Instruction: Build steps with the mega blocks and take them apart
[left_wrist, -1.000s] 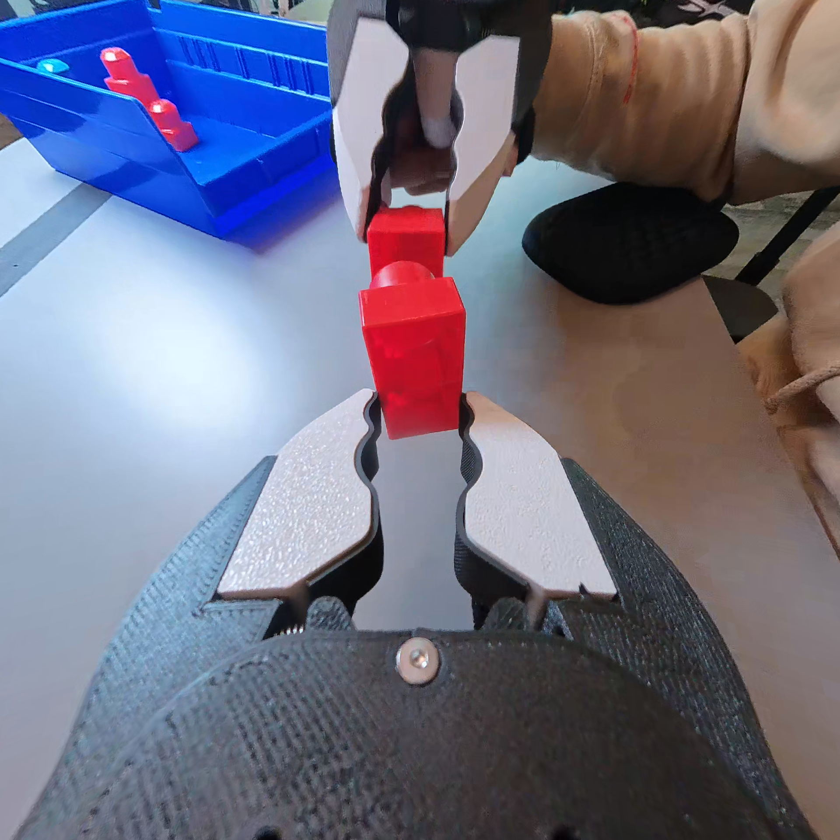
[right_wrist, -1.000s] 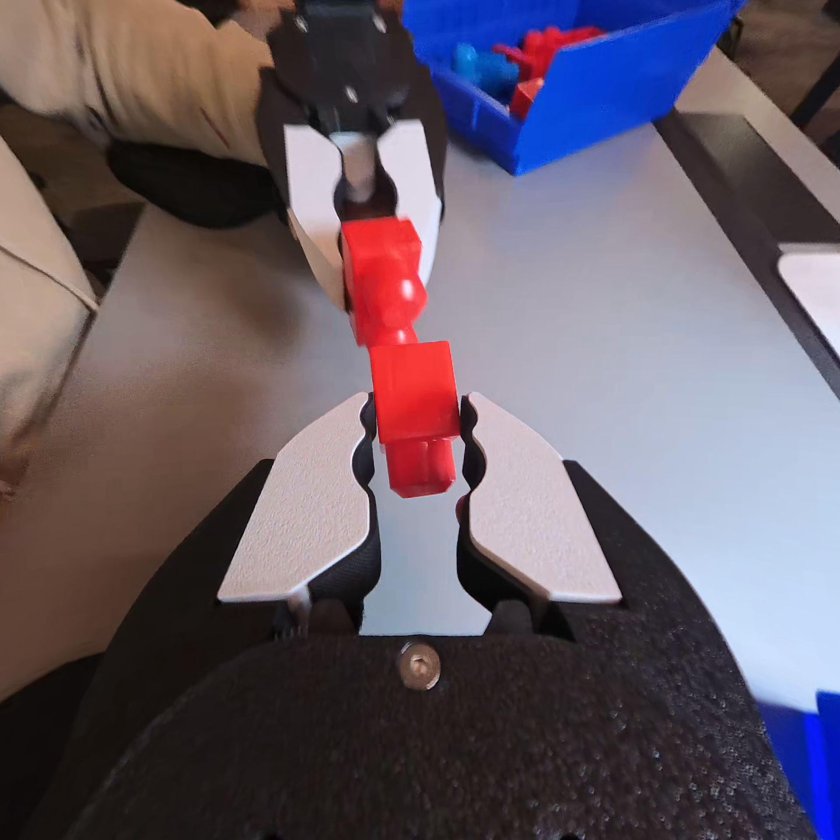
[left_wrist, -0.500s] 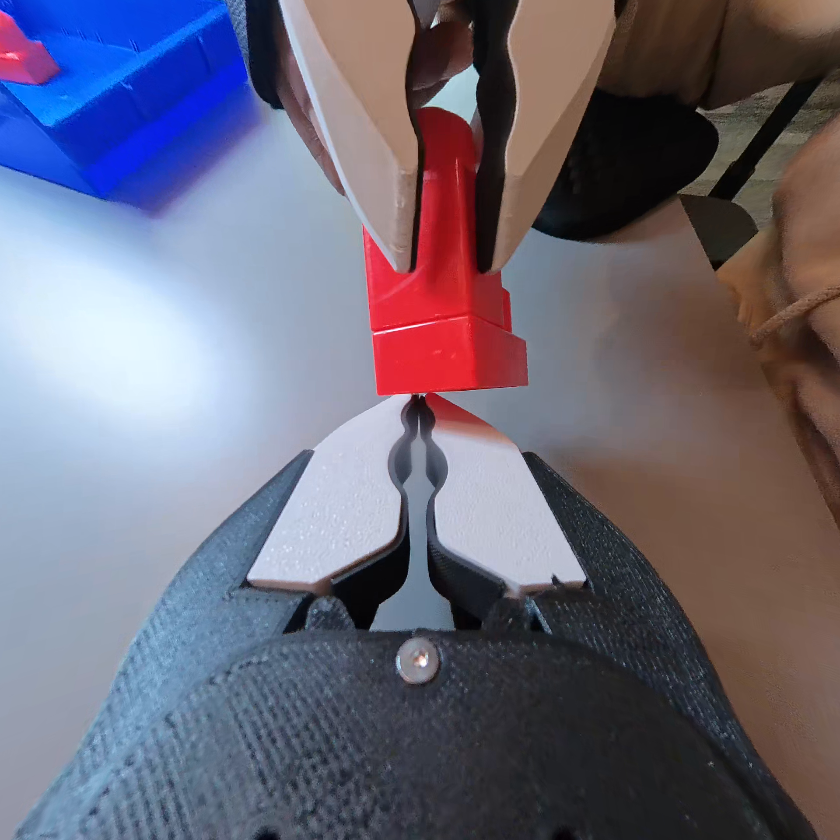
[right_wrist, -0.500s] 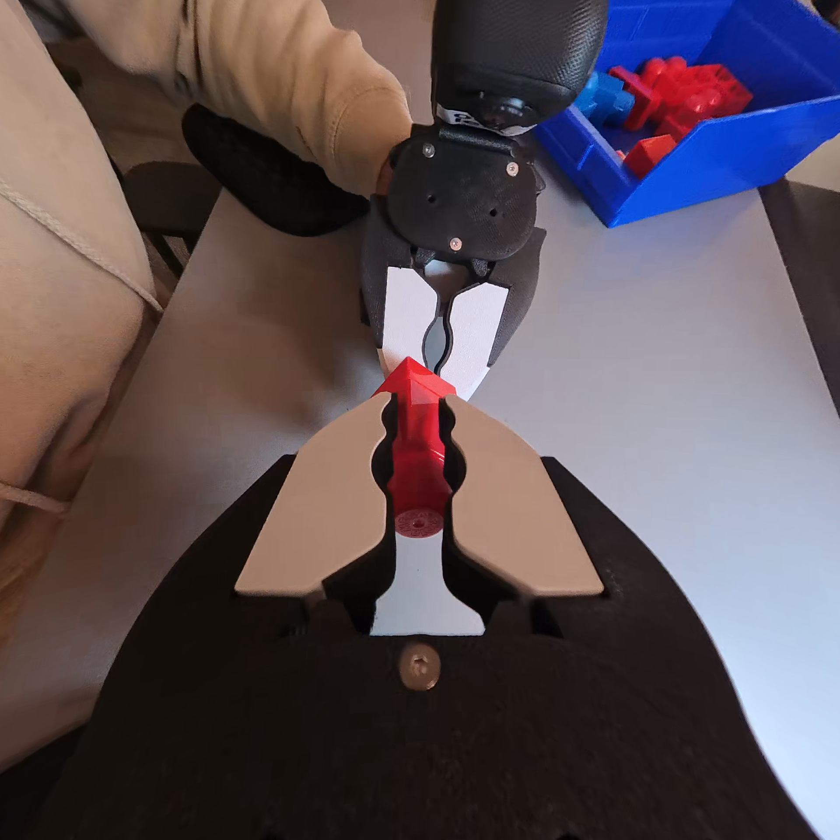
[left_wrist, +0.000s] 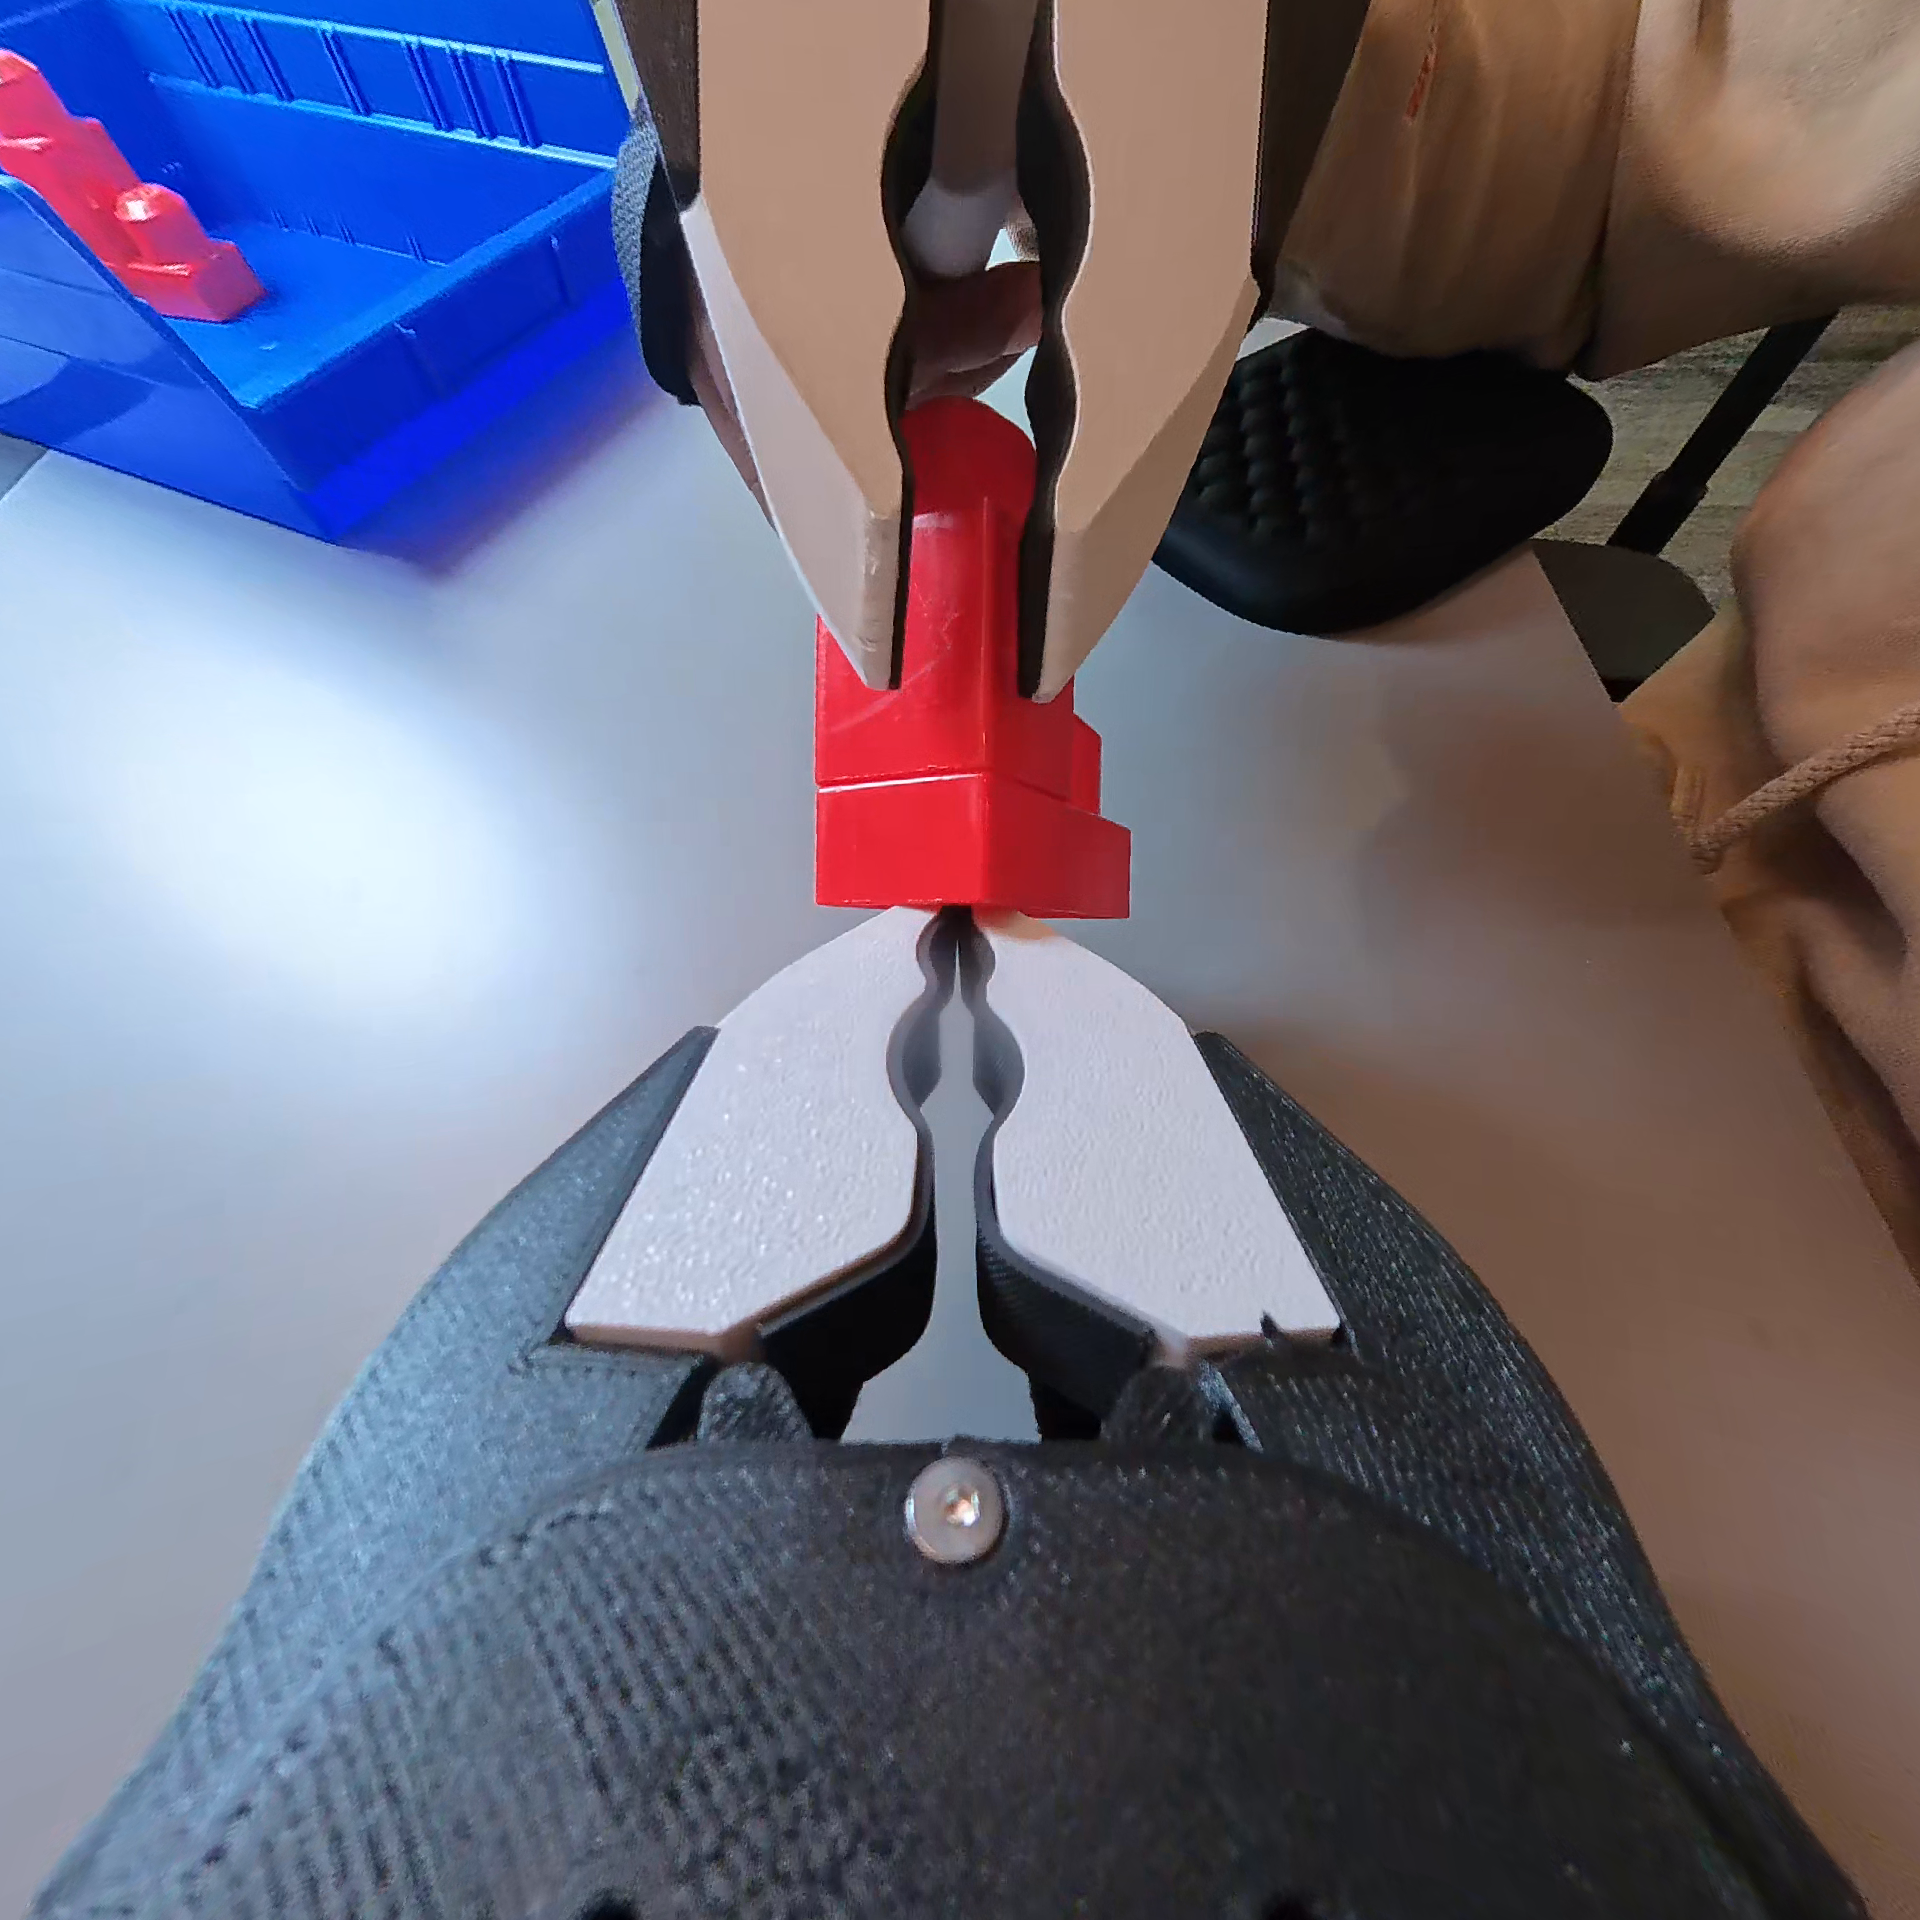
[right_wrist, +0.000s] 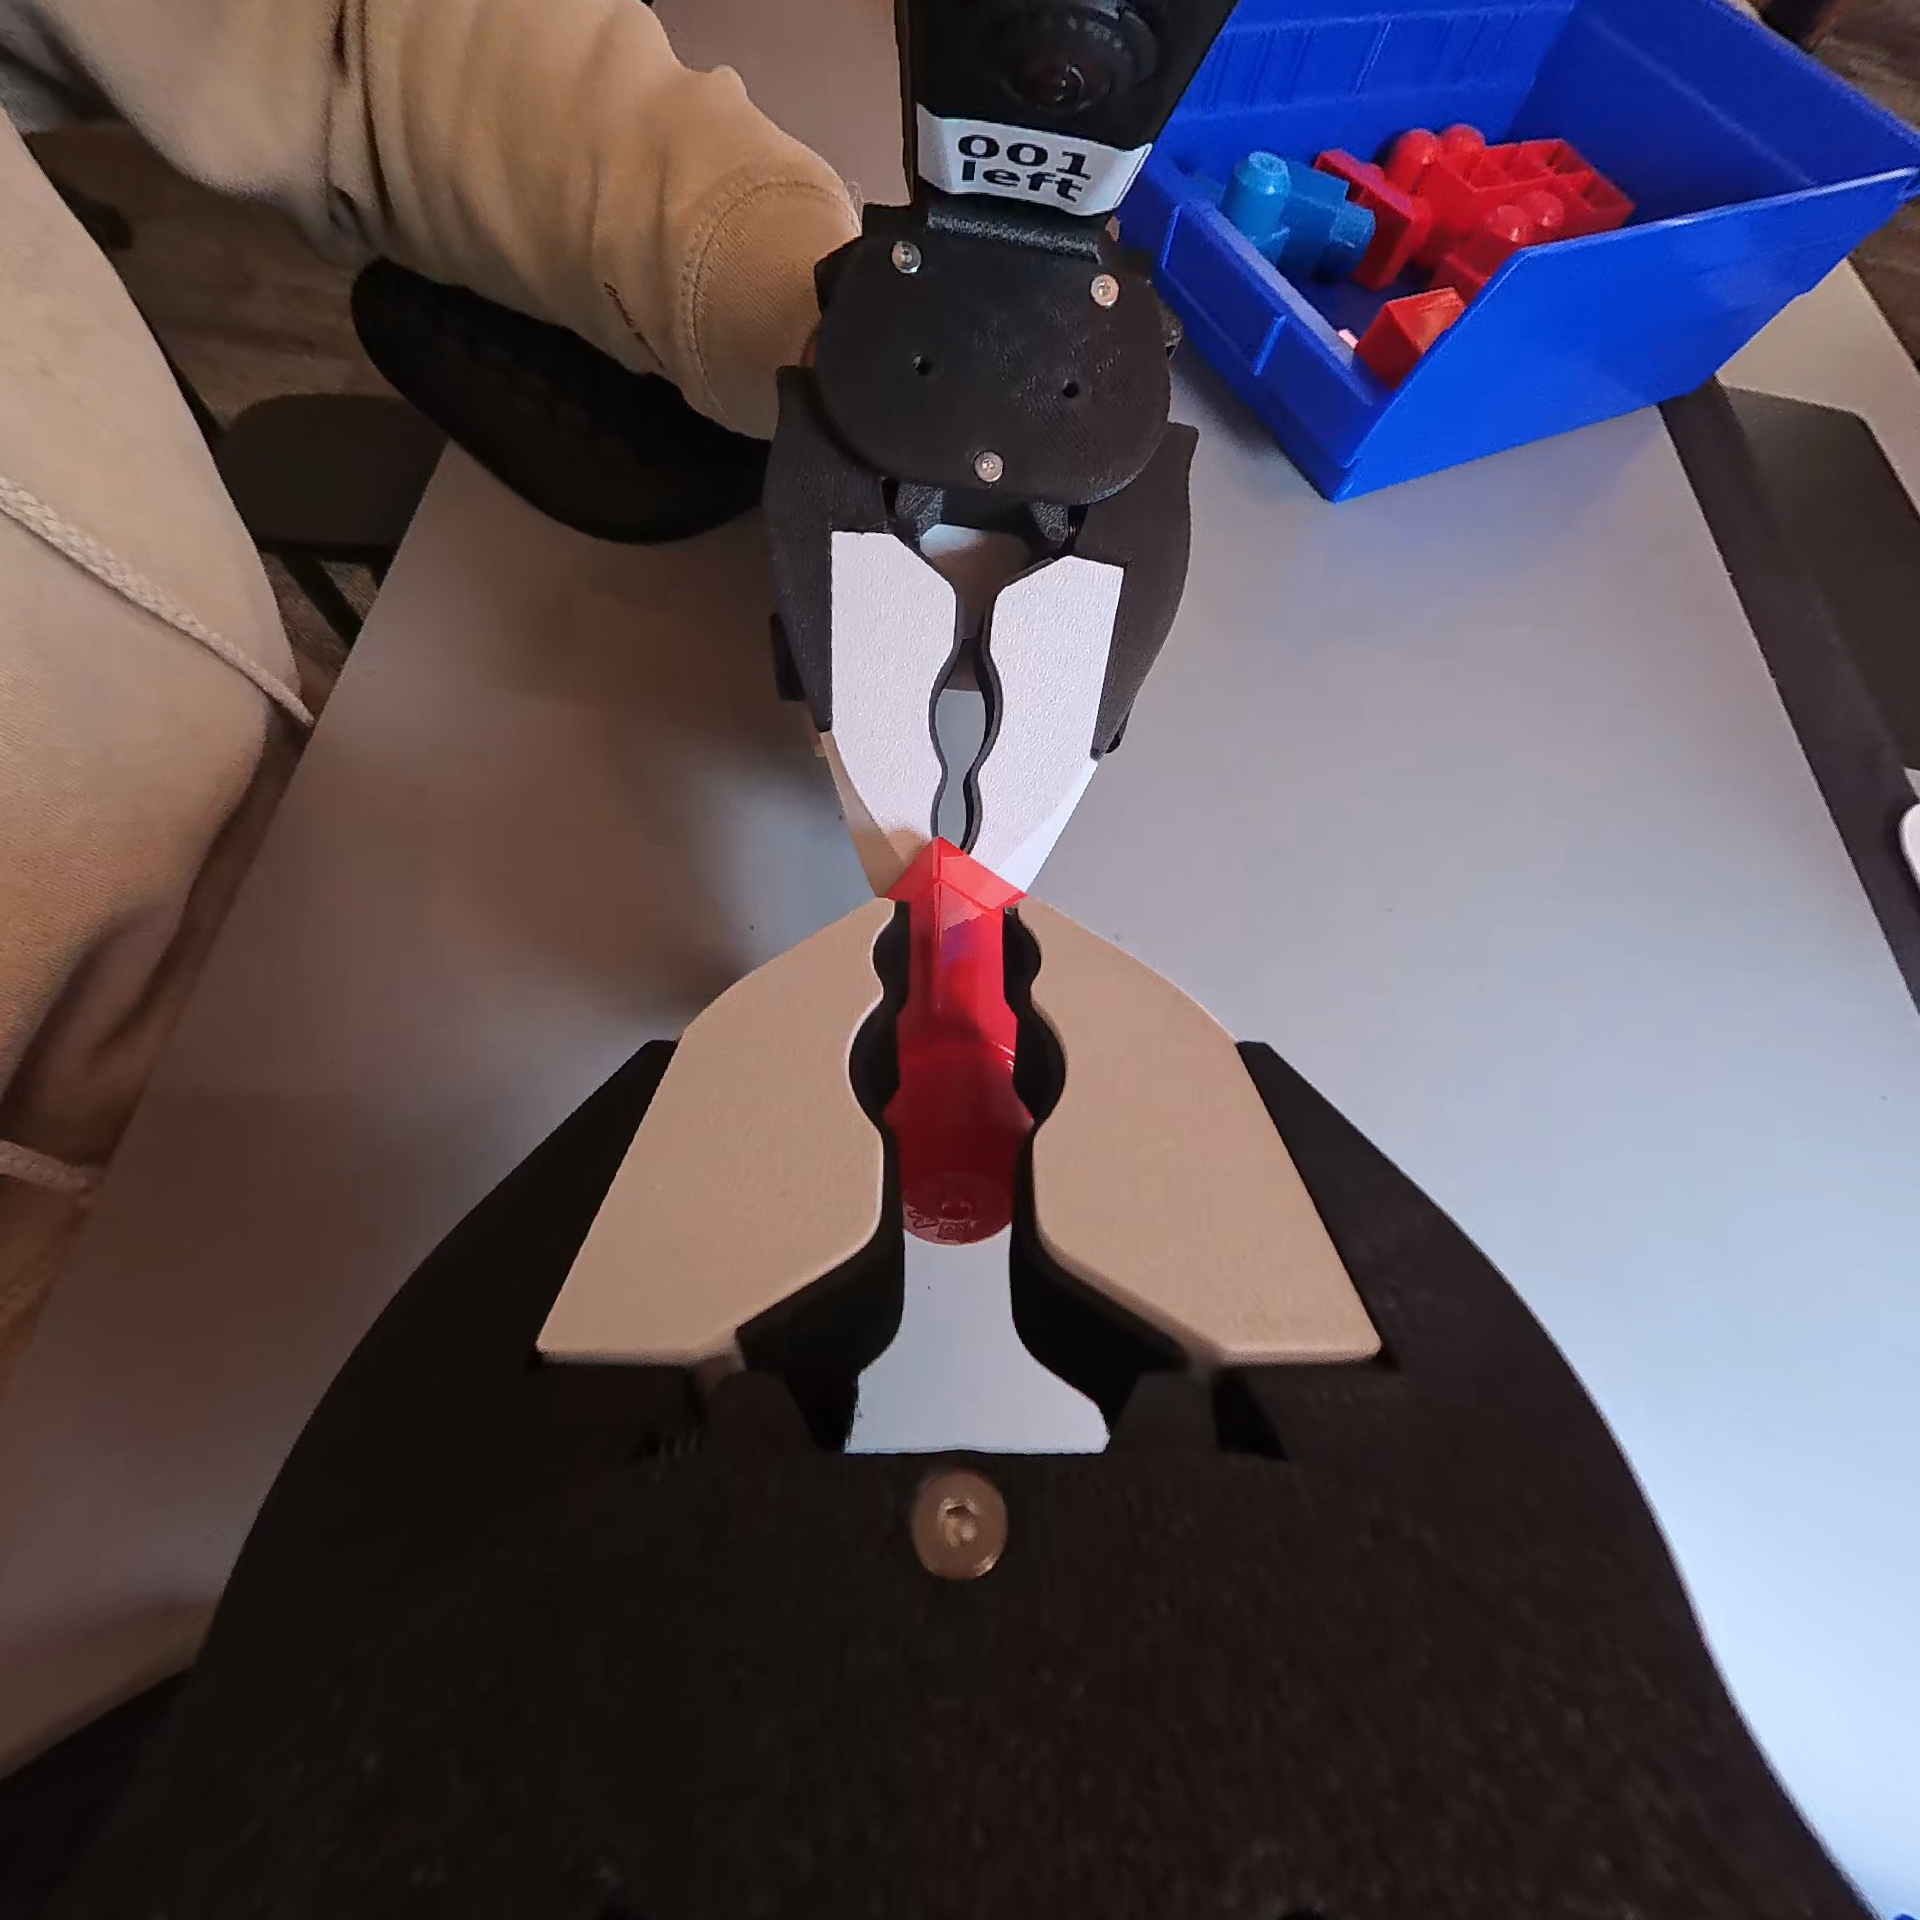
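Right claw (right_wrist: 951, 935) still grips the joined red blocks (left_wrist: 961, 769); left claw (left_wrist: 961, 925), clenched empty, stays pressed against them.

A pale grey desk (left_wrist: 312, 935) fills the scene, with a bright patch of light glaring at 9 o'clock. A black mesh chair seat (left_wrist: 1382, 468) sits past its edge at 2 o'clock, over speckled grey floor (left_wrist: 1787, 374).

Black textured tongs (left_wrist: 956, 925) with pale wavy-edged fingers (left_wrist: 790, 1153); beige sleeve (right_wrist: 582, 156).
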